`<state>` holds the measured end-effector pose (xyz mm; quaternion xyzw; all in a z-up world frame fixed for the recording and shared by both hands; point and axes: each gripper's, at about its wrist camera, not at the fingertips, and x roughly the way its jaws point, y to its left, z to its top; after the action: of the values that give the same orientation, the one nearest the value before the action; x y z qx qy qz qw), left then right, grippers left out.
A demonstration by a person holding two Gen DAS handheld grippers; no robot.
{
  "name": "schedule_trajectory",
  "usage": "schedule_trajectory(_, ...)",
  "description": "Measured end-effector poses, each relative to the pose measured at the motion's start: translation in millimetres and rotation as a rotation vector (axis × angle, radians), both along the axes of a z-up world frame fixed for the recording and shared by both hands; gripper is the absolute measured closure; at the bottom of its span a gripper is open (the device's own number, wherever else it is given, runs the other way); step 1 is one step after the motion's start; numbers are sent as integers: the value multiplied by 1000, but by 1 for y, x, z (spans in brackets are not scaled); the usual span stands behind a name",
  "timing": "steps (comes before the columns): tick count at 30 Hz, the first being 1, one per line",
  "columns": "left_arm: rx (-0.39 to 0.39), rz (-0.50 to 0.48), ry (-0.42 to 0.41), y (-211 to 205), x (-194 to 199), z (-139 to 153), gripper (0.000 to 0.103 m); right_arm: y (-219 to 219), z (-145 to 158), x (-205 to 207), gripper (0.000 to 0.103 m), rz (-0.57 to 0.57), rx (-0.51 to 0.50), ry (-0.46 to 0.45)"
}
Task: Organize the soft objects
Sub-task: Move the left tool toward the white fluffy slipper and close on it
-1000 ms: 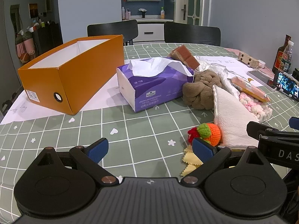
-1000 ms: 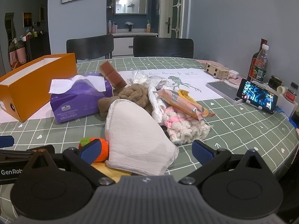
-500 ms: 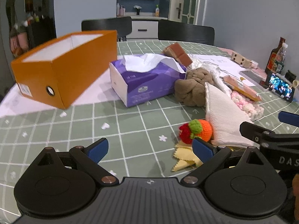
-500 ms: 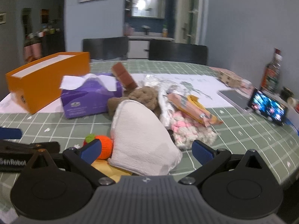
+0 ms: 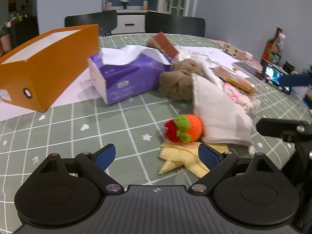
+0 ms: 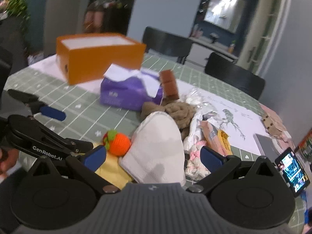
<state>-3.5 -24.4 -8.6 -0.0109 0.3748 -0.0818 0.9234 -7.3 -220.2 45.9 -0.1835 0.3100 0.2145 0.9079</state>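
Observation:
A pile of soft things lies on the green checked table: a white cloth (image 5: pixel 218 115) (image 6: pixel 158 148), an orange knitted fruit (image 5: pixel 185 128) (image 6: pixel 117 142), a yellow cloth (image 5: pixel 183 158) (image 6: pixel 113 171), a brown plush (image 5: pixel 181 80) (image 6: pixel 175 111) and a pink-white knit (image 5: pixel 241 97) (image 6: pixel 195 165). An open orange box (image 5: pixel 46 66) (image 6: pixel 99 56) stands at the left. My left gripper (image 5: pixel 156 156) is open, just short of the yellow cloth. My right gripper (image 6: pixel 154 157) is open, with the white cloth's near end between its fingers.
A purple tissue pack (image 5: pixel 126 78) (image 6: pixel 128 91) sits between the box and the pile, a brown bar (image 6: pixel 169 85) leaning on it. A snack packet (image 6: pixel 216 138), a phone with a lit screen (image 6: pixel 292 169), bottles (image 5: pixel 273 50) and black chairs (image 5: pixel 175 24) are on the right and far side.
The right gripper has swung left and tilted, coming closer over the white cloth. The left gripper has edged toward the yellow cloth and knitted fruit. Nothing has been taken hold of.

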Motion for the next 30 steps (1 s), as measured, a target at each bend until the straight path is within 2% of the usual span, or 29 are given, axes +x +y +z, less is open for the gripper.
schedule_trajectory(4,-58,-35,0,-5,-1,3,2,-8,10,11,3,25,-11,31)
schedule_trajectory(5,-70,-40,2,-6,-1,4,6,-10,13,14,3,26,-15,27)
schedule_trajectory(7,-76,-29,0,-8,1,3,28,-13,17,21,4,30,-24,15)
schedule_trajectory(9,-42,-8,-25,-12,1,3,32,-18,18,33,4,24,-35,21)
schedule_trajectory(12,-31,13,-54,-15,2,5,30,-30,16,57,4,-12,-22,61)
schedule_trajectory(13,-47,13,-55,-14,4,6,24,-35,15,64,4,-30,-12,64)
schedule_trajectory(15,-71,11,-45,-15,7,8,19,-43,12,77,4,-53,-11,70)
schedule_trajectory(17,-33,-23,-37,-24,11,10,20,-48,8,87,8,-58,-17,77)
schedule_trajectory(20,21,-67,-84,-38,13,14,20,-53,1,101,14,-64,-29,102)
schedule_trajectory(23,11,-111,-96,-47,23,16,19,-56,-5,110,14,-75,-36,116)
schedule_trajectory(24,7,-126,-101,-50,26,17,16,-57,-7,113,14,-74,-37,121)
schedule_trajectory(30,6,-156,-41,-68,61,10,15,-60,-15,132,14,-81,-42,133)
